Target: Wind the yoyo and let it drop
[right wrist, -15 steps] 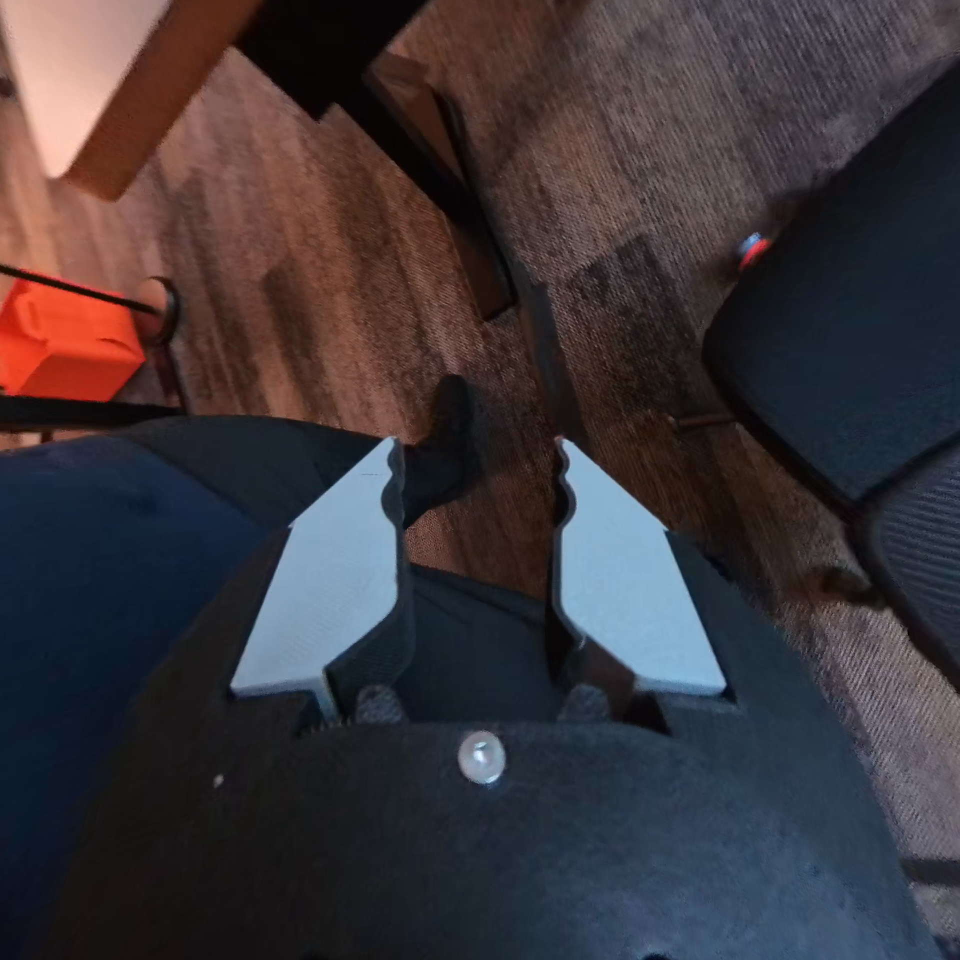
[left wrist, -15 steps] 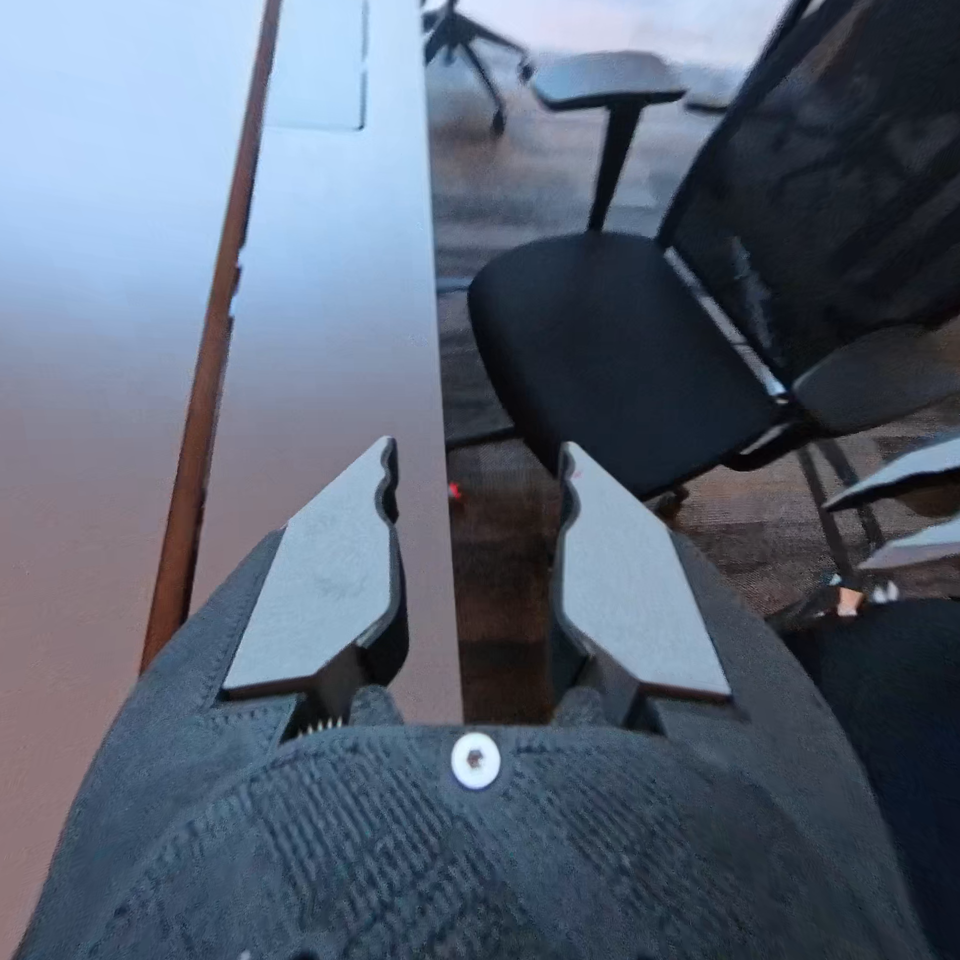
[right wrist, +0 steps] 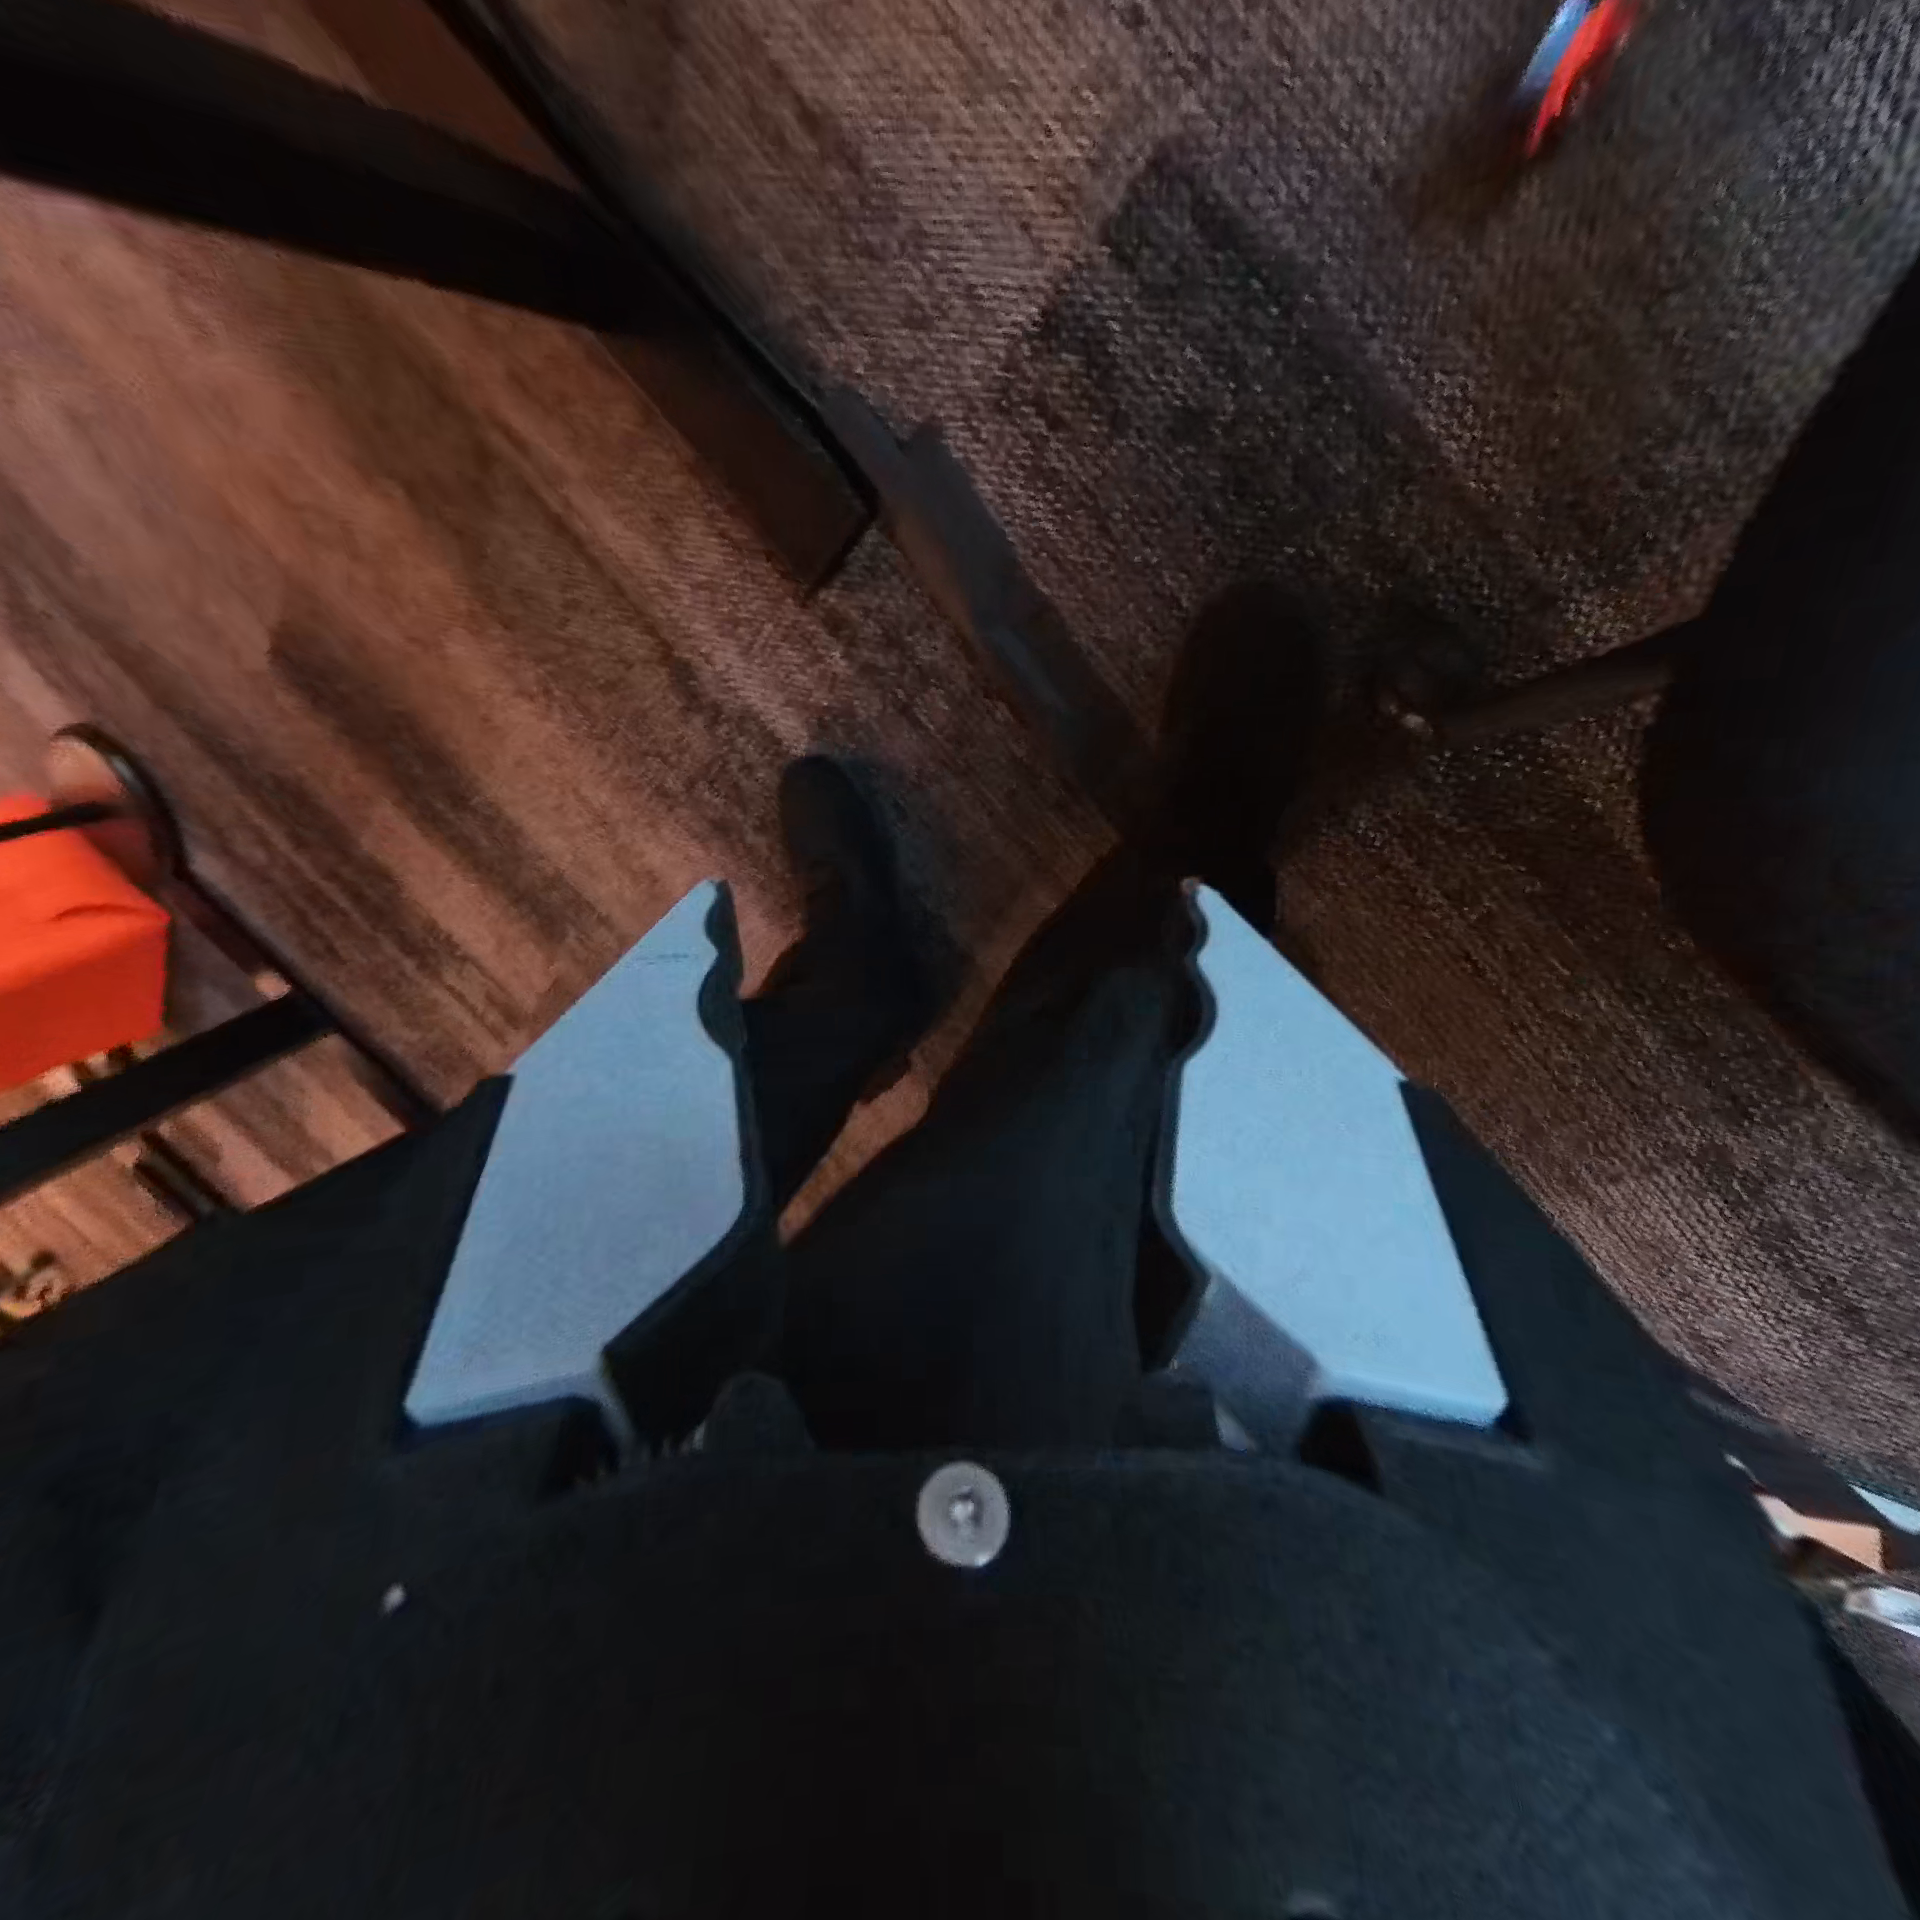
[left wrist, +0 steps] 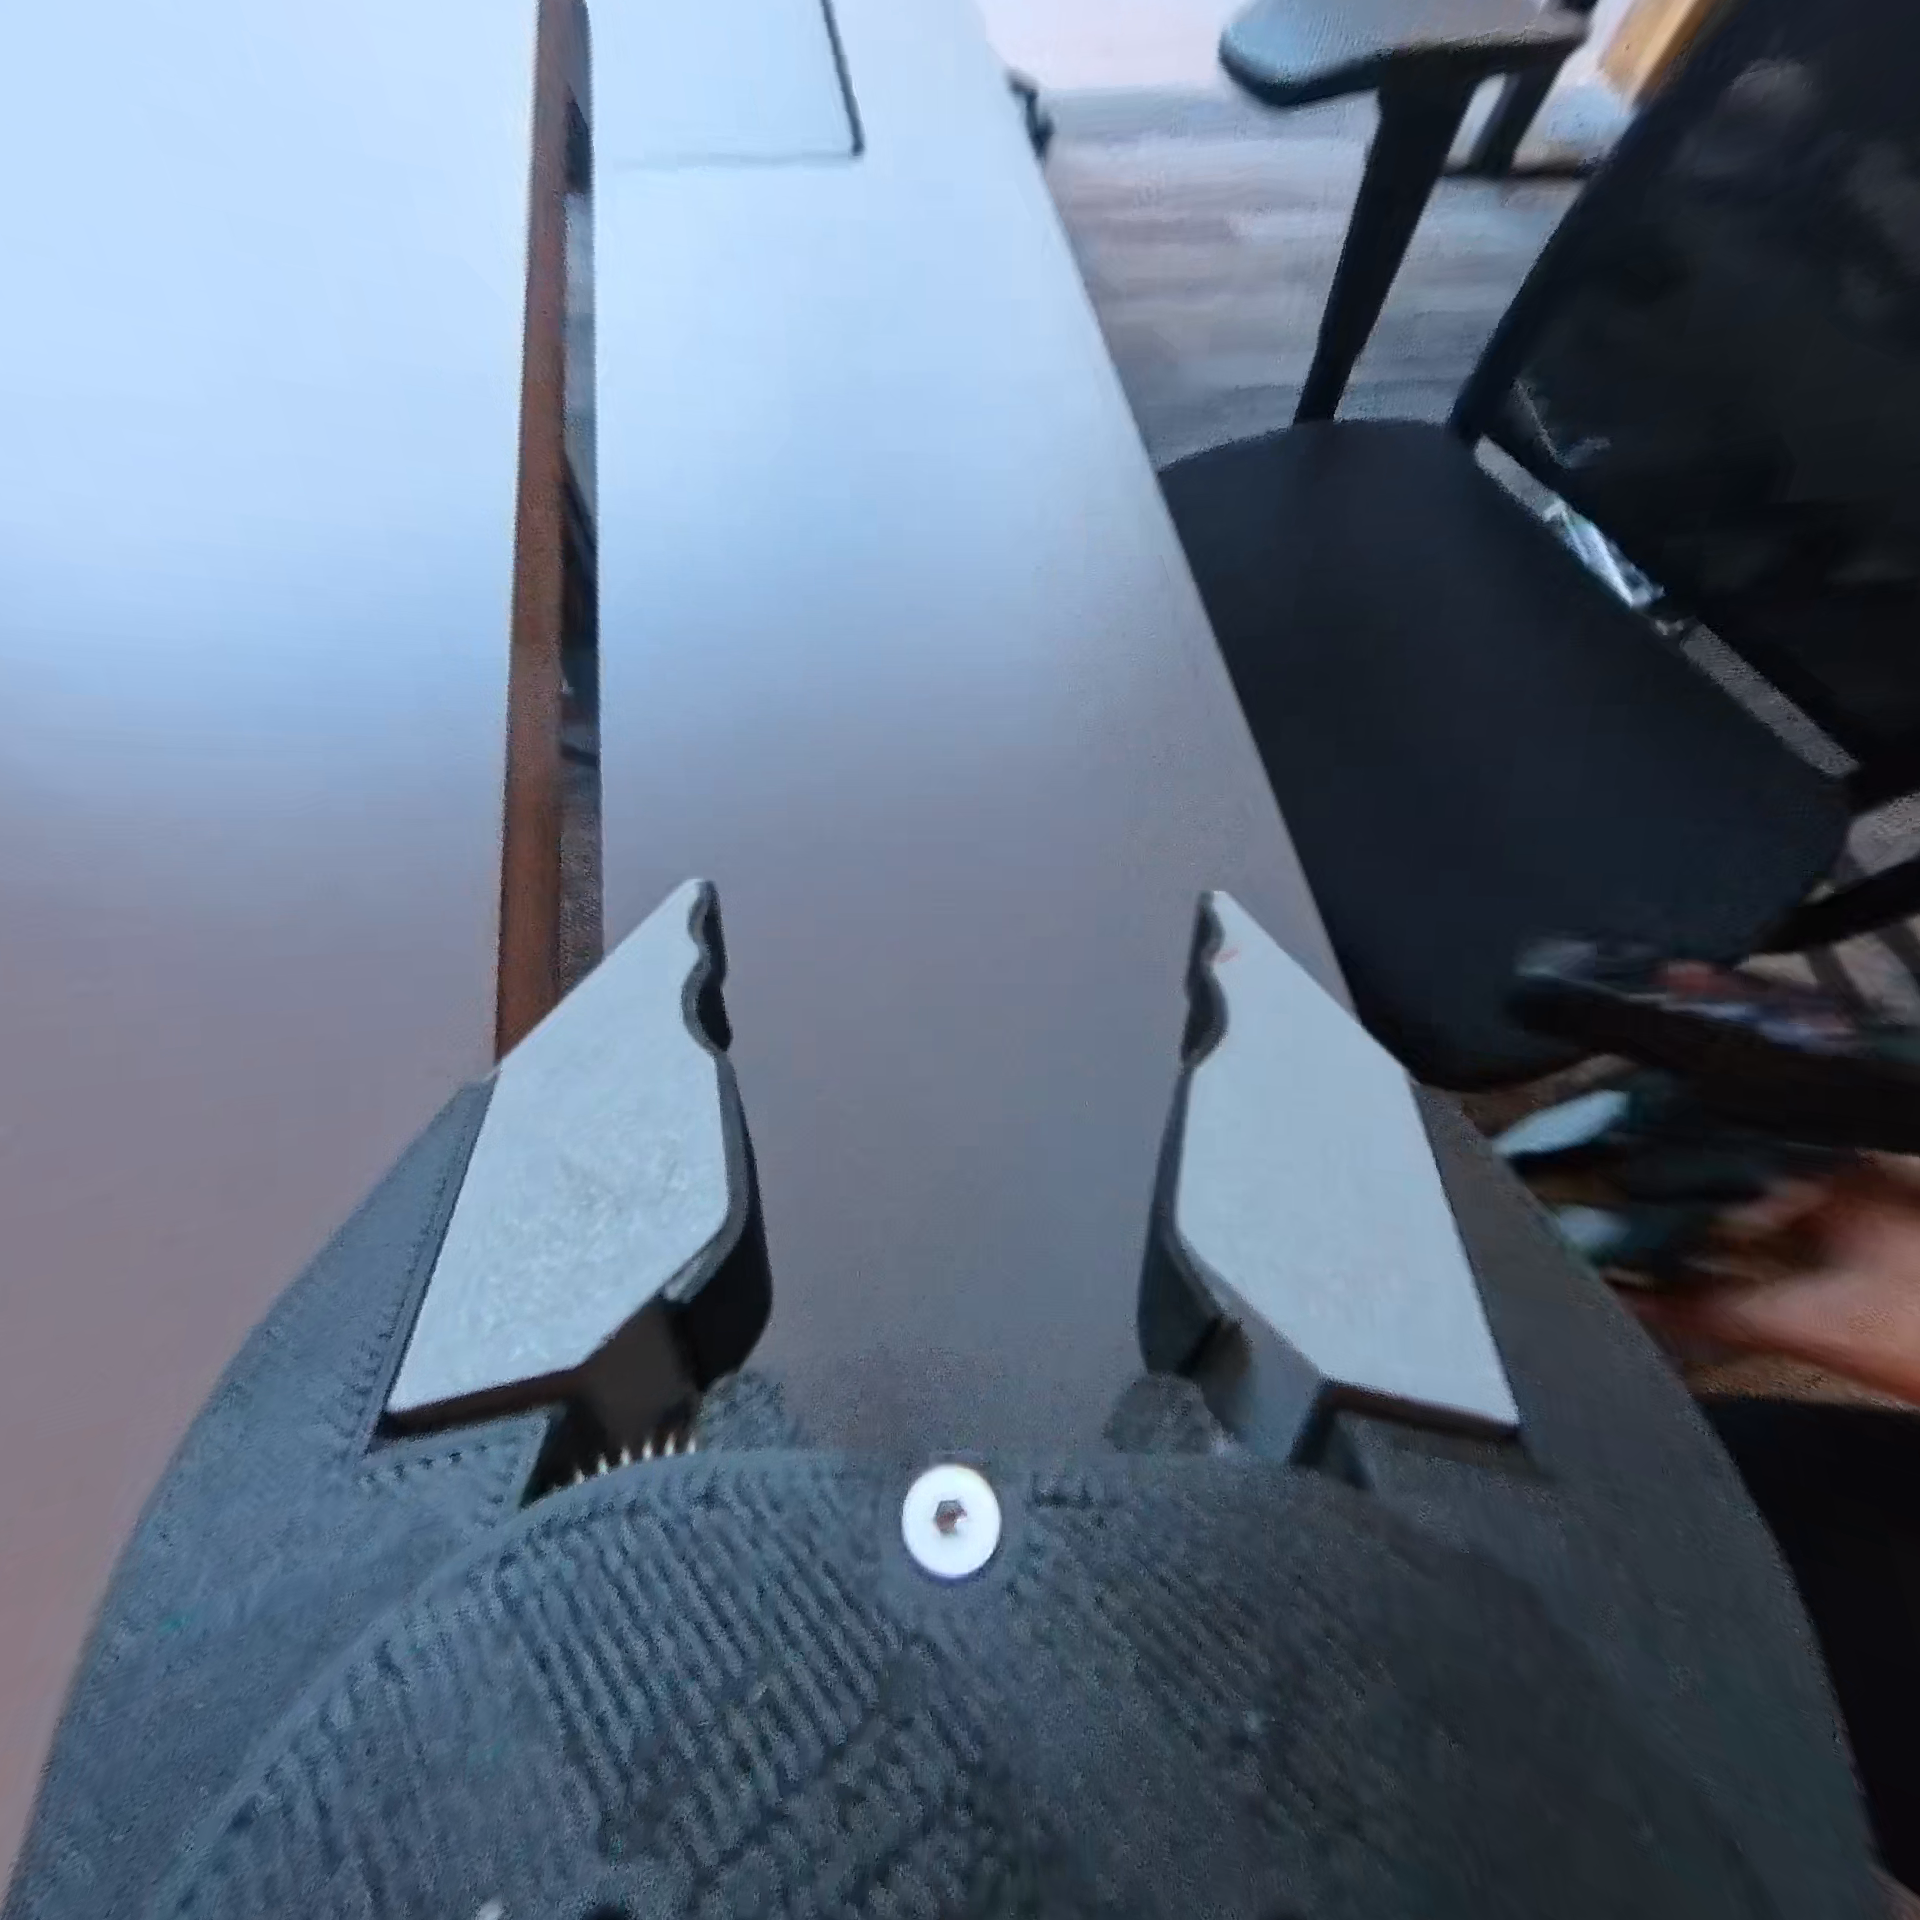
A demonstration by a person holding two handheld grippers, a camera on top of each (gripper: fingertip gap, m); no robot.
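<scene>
- Hanging spread wide over a dark table top, the left claw has nothing between its fingers; only bare table shows in the gap.
- Pointing down at the carpet, the right claw is spread just as wide and holds nothing; what shows between its fingers is a dark shoe and trouser leg far below, not anything in its grip.
- Up and to the right of the right claw, at the top edge of its view, lies a small blurred red and blue thing on the carpet, beside a black chair seat. I judge it is probably the yoyo, but the blur is too heavy to be sure. No string can be made out.
- The left claw's view does not show it; a black chair stands to that claw's right, past the table edge, and a blurred hand shows low at the right.
- If it is the yoyo, I expect it to be light, hard and stiff, with smooth rounded faces that may slip or roll away under a careless pinch.
- The best hold is likely across the two flat outer faces, fingers square to them, so the groove stays free for winding.
- The string is likely thin and limp; it would need pinching near its free end by the other claw and keeping taut.
- Lying on carpet, it should not roll far, yet the fingers must reach right down to the pile.
</scene>
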